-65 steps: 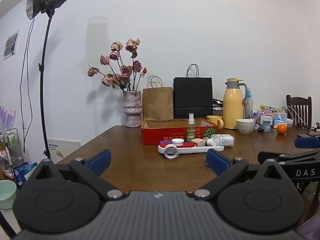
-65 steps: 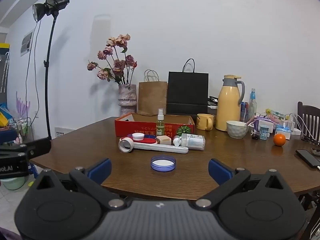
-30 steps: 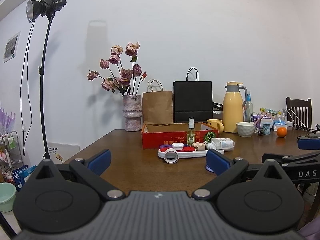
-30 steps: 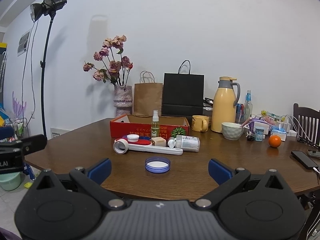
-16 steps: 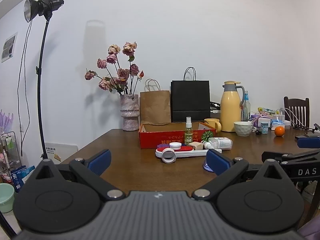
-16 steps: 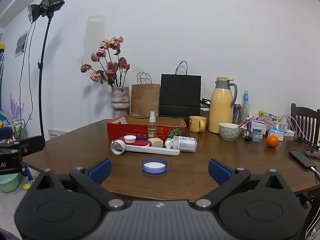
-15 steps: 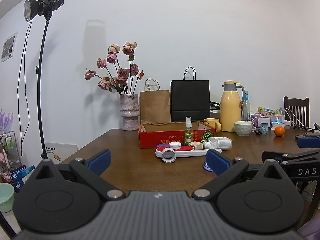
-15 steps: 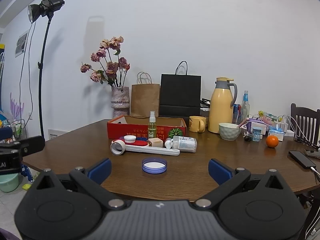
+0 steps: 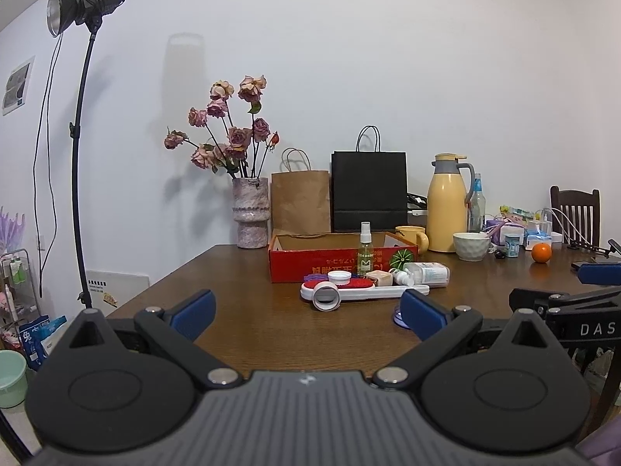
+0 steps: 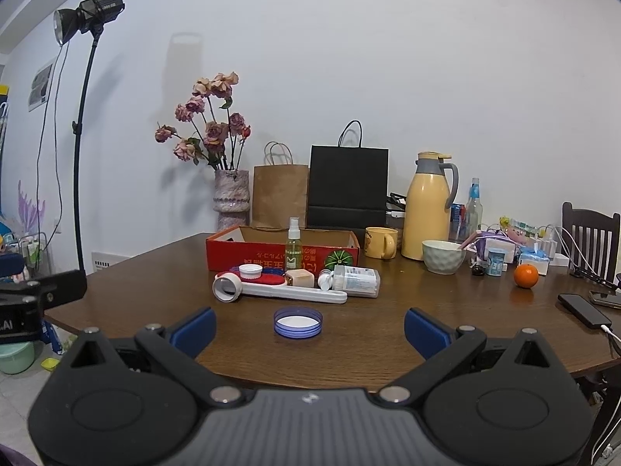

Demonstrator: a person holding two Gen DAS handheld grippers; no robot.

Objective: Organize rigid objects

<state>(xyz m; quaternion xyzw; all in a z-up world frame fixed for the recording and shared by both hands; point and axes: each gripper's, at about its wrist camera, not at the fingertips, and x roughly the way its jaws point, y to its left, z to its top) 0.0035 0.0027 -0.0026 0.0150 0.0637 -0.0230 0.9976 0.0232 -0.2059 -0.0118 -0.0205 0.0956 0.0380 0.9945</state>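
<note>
A red cardboard box [image 10: 268, 256] [image 9: 310, 268] stands open-topped mid-table. In front of it lie a white roller tool [image 10: 279, 290] [image 9: 365, 293], a small white cap [image 10: 250, 271], a red lid [image 10: 271, 277], a beige cube [image 10: 299, 278], a spray bottle [image 10: 294, 244] and a clear bottle on its side [image 10: 355, 280]. A blue-rimmed lid [image 10: 298, 322] lies nearest. My right gripper [image 10: 309, 330] stands open just short of that lid, empty. My left gripper [image 9: 308, 312] is open over the table's left front, empty; its right finger hides most of the blue lid.
At the back stand a vase of dried roses [image 10: 232, 202], a brown bag [image 10: 280, 194], a black bag [image 10: 347, 186], a yellow thermos [image 10: 427, 204], a mug [image 10: 380, 241] and a bowl [image 10: 443, 256]. An orange [image 10: 526, 275], phones [image 10: 584, 310] and a chair [image 10: 592, 239] are right. A light stand [image 10: 79, 124] rises left.
Both views have drifted slightly: the table objects sit a little lower and to the left than a second ago. Both grippers stay open and empty.
</note>
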